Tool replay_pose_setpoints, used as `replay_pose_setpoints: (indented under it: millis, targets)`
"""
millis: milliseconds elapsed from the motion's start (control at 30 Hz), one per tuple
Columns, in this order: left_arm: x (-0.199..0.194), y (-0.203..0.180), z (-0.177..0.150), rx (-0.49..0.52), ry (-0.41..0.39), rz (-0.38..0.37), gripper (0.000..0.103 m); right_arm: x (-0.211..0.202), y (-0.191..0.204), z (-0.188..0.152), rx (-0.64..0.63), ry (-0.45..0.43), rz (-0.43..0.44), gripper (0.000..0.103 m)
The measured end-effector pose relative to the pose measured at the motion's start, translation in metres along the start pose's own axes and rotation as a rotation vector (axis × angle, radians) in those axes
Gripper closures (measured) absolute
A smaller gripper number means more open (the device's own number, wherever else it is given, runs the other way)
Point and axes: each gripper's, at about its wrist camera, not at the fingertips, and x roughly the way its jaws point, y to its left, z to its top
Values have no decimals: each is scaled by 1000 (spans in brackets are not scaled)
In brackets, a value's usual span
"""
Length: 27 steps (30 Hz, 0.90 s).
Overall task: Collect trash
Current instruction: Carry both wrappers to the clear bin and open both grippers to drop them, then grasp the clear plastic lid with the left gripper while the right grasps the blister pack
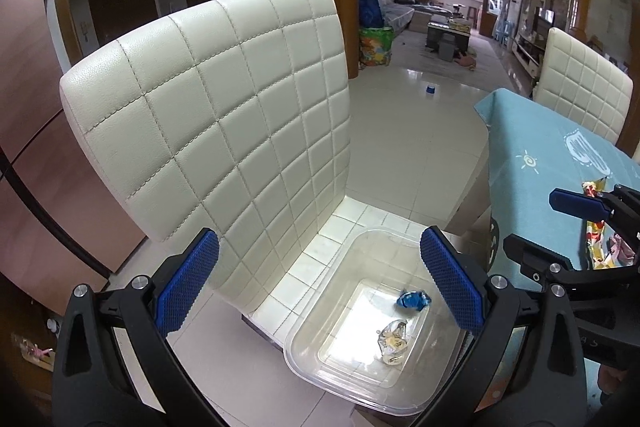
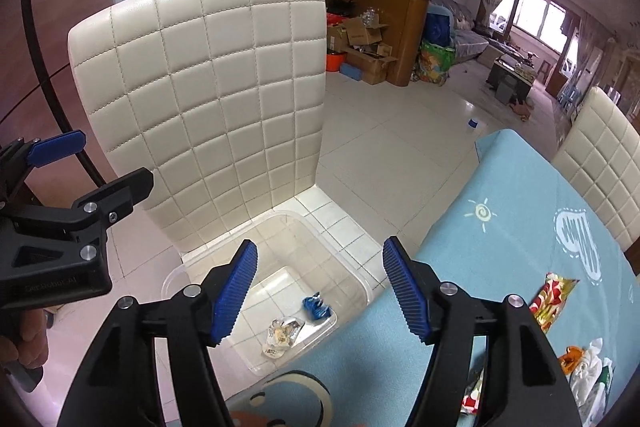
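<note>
Chair-top clear bin (image 2: 352, 283) – two wrappers (image 2: 318, 308) inside.

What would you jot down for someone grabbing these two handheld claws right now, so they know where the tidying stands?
Left gripper: open, empty, above the clear bin.
Right gripper: open, empty, also over the bin.
Bin sits on the white chair beside the table.
Done: blue wrapper and silvery wrapper lie in the bin.
Left: colourful wrappers and a white crumpled piece on the blue tablecloth.
</note>
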Motion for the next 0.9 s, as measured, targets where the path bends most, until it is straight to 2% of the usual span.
replay_pose_setpoints:
  millis: [233,400,633,767,900]
  targets:
    - [-13,-34,0,41,-1,-55,4,-24,-35,-25,93,14,-47,39]
    - [-30,-84,-6,123,-8,-131,4,-51,-69,-60,183,28,-112,39]
    - [-53,-170,-25,246,24,-277,4,-104,-130,-130,317,49,-264,39]
    - [-71,-232,-51,343,60,-380,4,-136,-172,-178,417,69,-356,39]
    - [-85,-282,-80,437,102,-446,4,-158,-207,-224,506,103,-413,39]
